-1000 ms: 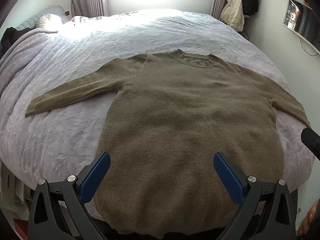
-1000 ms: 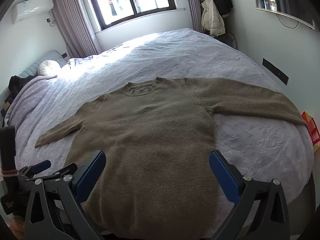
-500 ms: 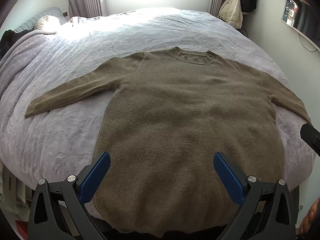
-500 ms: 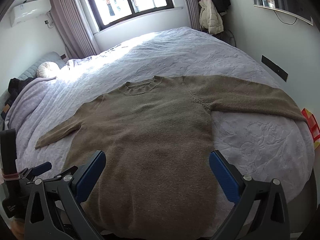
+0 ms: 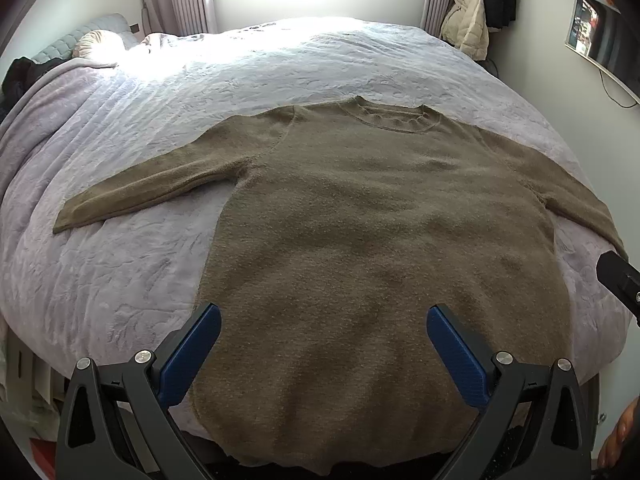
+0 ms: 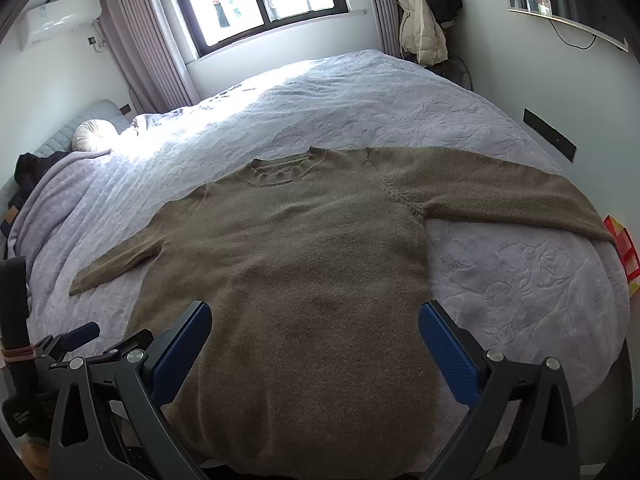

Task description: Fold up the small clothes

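The brown sweater (image 5: 372, 248) lies flat and face up on the bed (image 5: 120, 272), its hem at the near edge and both sleeves spread toward the side edges, just as a second ago. Only the cameras have drifted slightly. The left gripper (image 5: 323, 344) and right gripper (image 6: 314, 338) hover above the hem, fingers spread wide, holding nothing, so folding has likely not begun.

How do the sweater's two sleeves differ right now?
On the sweater, the left sleeve lies wholly on the bed, cuff flat; the right sleeve reaches the bed's edge, cuff at the drop-off. Left angles toward the hem; right runs more sideways. Both flat, unfolded.
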